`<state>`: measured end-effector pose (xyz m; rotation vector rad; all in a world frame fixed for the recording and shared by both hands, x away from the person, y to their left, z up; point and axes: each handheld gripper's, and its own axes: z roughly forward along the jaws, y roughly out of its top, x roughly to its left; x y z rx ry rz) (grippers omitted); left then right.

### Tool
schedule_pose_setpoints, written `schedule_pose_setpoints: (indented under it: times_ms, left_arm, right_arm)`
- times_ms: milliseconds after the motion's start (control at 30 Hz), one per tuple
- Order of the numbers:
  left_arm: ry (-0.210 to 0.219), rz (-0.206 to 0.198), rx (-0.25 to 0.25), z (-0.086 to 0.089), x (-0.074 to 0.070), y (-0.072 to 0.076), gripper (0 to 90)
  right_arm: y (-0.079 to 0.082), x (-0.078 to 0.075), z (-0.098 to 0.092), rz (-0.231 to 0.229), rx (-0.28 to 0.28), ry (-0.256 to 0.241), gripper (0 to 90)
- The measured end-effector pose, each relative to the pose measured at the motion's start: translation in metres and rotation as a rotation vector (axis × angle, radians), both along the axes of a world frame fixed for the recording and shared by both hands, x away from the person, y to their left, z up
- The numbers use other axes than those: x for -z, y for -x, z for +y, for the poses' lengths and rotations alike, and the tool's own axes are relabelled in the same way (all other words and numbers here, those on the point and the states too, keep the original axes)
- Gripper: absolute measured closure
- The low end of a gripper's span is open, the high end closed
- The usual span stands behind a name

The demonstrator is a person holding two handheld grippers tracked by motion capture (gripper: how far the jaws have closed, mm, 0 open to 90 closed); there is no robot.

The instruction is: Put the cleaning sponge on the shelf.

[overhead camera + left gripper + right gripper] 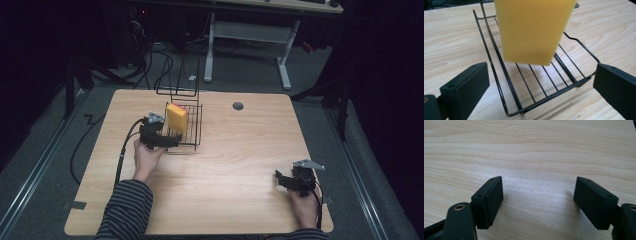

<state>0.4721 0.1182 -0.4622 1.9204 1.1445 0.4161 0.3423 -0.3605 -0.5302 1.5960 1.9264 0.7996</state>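
A yellow sponge block (177,118) stands upright in a black wire rack (192,131) that sits on the wooden table (240,150) toward its far left part, not far from the far edge. In the left gripper view the sponge (532,30) rests on the thin bars of the rack (541,82), its lower edge on the wires, with the rack's low front rail running across just ahead of the jaws. The left gripper (162,140) is held right at the near left side of the rack, its jaws spread wide on either side of the rack's end and touching neither the wires nor the sponge as far as I can see. The person's left hand (147,157) grips it from behind, a striped sleeve (125,210) reaching in from the near edge. The right gripper (286,181) lies low over the table near the near right corner, well apart from the rack, held by the right hand (305,202). In its own view its jaws stand spread apart with nothing between them but bare wood (536,157). A small dark round grommet (238,106) is set in the table by the far edge.
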Motion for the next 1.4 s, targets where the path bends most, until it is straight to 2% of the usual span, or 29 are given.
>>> schedule_pose_setpoints:
  times_ms: [133,467,667,1067,1133,1400]
  left_arm:
    - [0.004,-0.019,0.0,0.003,-0.004,0.007,2.0]
    - [0.037,-0.03,-0.012,0.014,-0.009,0.015,3.1]
    - [0.033,-0.04,-0.019,0.019,-0.012,0.019,3.4]
    - [0.067,-0.054,-0.038,0.033,-0.014,0.031,4.4]
    - [0.057,-0.053,-0.041,0.035,-0.014,0.032,4.5]
    - [0.065,-0.063,-0.044,0.04,-0.02,0.038,4.7]
  right_arm:
    - [0.0,0.0,0.0,-0.001,-0.001,0.001,24.0]
    - [0.0,0.0,0.0,-0.001,0.0,0.001,24.0]
    - [0.0,0.0,0.0,-0.001,0.0,0.0,24.0]
    - [0.0,0.0,0.0,-0.002,0.0,0.001,24.0]
    - [0.0,0.0,0.0,-0.001,-0.001,0.001,24.0]
    - [0.0,0.0,0.0,0.0,-0.001,0.001,24.0]
